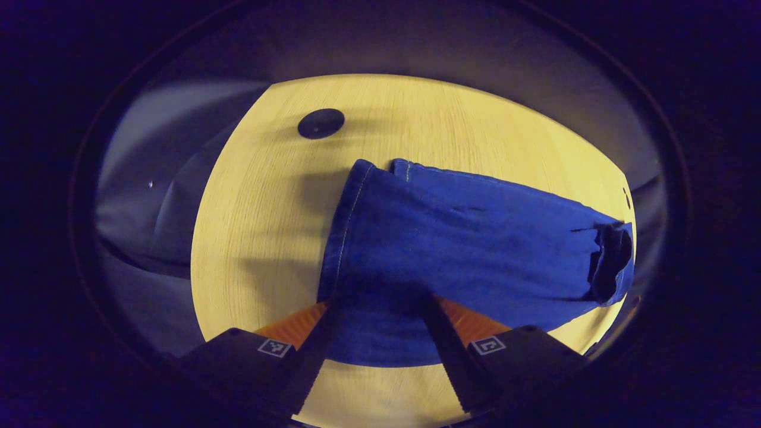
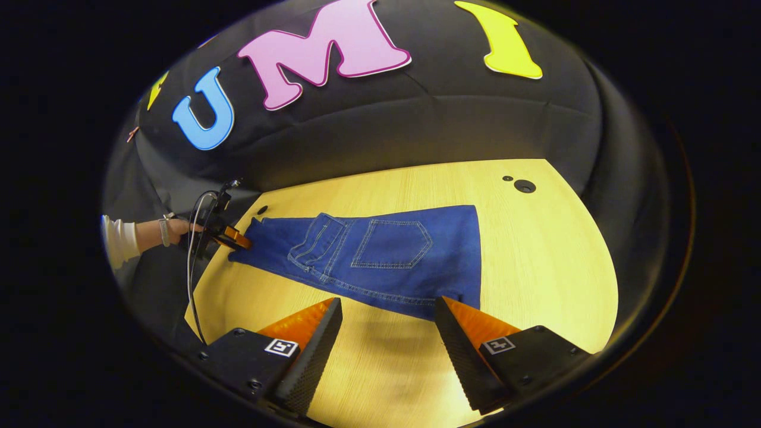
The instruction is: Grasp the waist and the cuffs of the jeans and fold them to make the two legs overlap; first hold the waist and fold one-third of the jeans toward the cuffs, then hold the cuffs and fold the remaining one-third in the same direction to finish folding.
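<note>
I am seeing the jeans [image 2: 380, 255] lying flat on the table [image 2: 535, 249], legs overlapped, back pocket facing up. In the left gripper view, my left gripper [image 1: 377, 309] is sitting at the cuff end with its fingers [image 1: 446, 339] spread and denim lying between them; I cannot tell whether they are gripping. My right gripper [image 2: 389, 312] is hovering near the waist edge, fingers apart, touching nothing.
</note>
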Action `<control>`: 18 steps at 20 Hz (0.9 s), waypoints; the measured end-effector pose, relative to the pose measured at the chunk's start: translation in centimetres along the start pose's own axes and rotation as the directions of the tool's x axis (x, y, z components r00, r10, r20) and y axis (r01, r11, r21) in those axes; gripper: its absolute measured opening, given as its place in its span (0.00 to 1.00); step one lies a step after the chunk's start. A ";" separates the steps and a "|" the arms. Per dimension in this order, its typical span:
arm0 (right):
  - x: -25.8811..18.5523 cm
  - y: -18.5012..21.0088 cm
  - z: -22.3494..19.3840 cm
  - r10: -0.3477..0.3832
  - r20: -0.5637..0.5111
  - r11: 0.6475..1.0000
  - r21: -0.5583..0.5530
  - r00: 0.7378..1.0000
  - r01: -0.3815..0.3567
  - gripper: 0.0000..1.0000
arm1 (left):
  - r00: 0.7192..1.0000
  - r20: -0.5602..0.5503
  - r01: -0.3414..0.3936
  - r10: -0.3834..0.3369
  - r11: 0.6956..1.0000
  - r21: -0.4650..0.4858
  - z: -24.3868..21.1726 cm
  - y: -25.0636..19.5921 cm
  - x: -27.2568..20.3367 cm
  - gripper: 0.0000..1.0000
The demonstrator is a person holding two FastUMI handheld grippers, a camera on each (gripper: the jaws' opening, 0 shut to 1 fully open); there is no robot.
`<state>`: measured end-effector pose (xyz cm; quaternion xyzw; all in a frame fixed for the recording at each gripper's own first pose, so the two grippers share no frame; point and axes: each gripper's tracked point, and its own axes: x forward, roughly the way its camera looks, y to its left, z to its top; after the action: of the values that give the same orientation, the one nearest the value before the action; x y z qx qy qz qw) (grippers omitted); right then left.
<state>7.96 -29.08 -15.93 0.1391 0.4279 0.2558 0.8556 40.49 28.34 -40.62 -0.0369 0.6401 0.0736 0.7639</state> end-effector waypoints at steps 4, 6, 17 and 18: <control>0.5 -0.3 0.1 0.001 0.006 1.000 0.002 1.000 -0.001 0.96 | 1.000 0.005 -0.008 0.009 0.999 -0.037 0.1 -0.3 0.1 0.92; 0.7 -0.3 -0.5 0.006 -0.009 1.000 -0.002 1.000 -0.006 0.96 | 1.000 0.019 0.008 -0.007 0.999 -0.053 0.4 -2.8 0.0 0.66; -0.1 -0.1 0.6 0.014 0.032 1.000 0.014 0.999 -0.014 0.96 | 0.989 0.058 0.143 -0.137 0.982 -0.122 0.9 -5.8 -4.4 0.06; -0.3 -0.1 0.8 0.014 0.038 1.000 0.018 0.999 -0.015 0.96 | 0.982 0.088 0.174 -0.164 0.978 -0.118 1.2 -6.3 -6.1 0.06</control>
<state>8.48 -29.35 -15.35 0.1550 0.4130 0.2554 0.8604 41.61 21.89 -34.69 -0.1361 0.5986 0.0496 0.7879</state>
